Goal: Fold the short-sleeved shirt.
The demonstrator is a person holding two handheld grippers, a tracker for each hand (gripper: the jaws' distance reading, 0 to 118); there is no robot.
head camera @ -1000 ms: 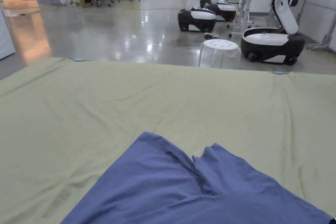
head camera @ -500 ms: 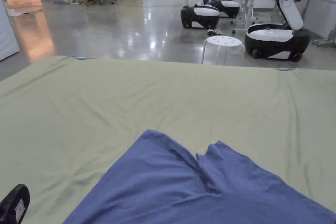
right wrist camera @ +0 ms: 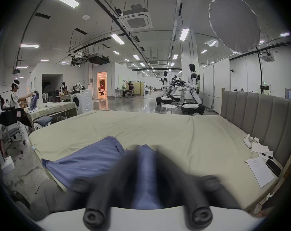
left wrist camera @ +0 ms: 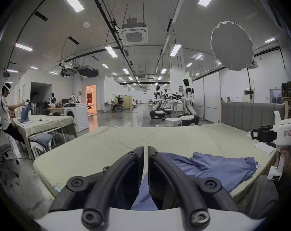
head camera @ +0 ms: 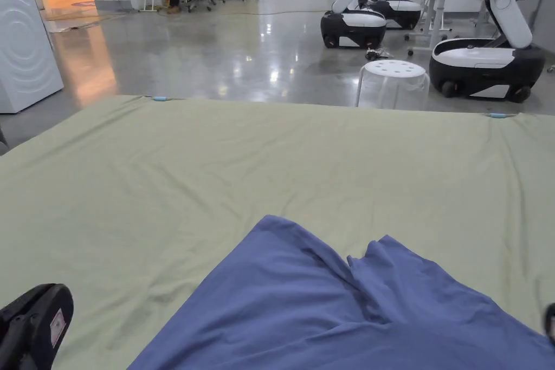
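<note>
Right now, head view: blue shirt [head camera: 347,306] is lying crumpled on the near edge of the green-sheeted bed [head camera: 271,170], spreading toward the bottom right corner w/ a fold ridge running down its middle. Left gripper [head camera: 32,328] is poking in at the bottom left corner as a black housing, off to the side of the shirt, not touching it as far as visible; jaw state can't be judged from this angle. Beyond the bed, a white stool [head camera: 391,81] is standing on the glossy floor w/ wheeled robots [head camera: 485,65] parked behind it. Left gripper view: left gripper [left wrist camera: 146,153] is showing its two black jaws nearly together, a thin slit btwn the tips, nothing pinched; the shirt [left wrist camera: 221,166] is lying below and to the right on the sheet. Right gripper [left wrist camera: 264,135] is hanging at the far right, held by a hand [left wrist camera: 286,159], above the bed's edge near a sheet of paper [left wrist camera: 264,147]. Right gripper view: right gripper [right wrist camera: 145,153] is blurring, jaws standing apart w/ blue cloth [right wrist camera: 91,158] visible in the gap underneath, nothing clamped. Padded grey headboard [right wrist camera: 257,118] is running along the right side; a person [right wrist camera: 16,96] at another table on the left is handling a blue garment.
</note>
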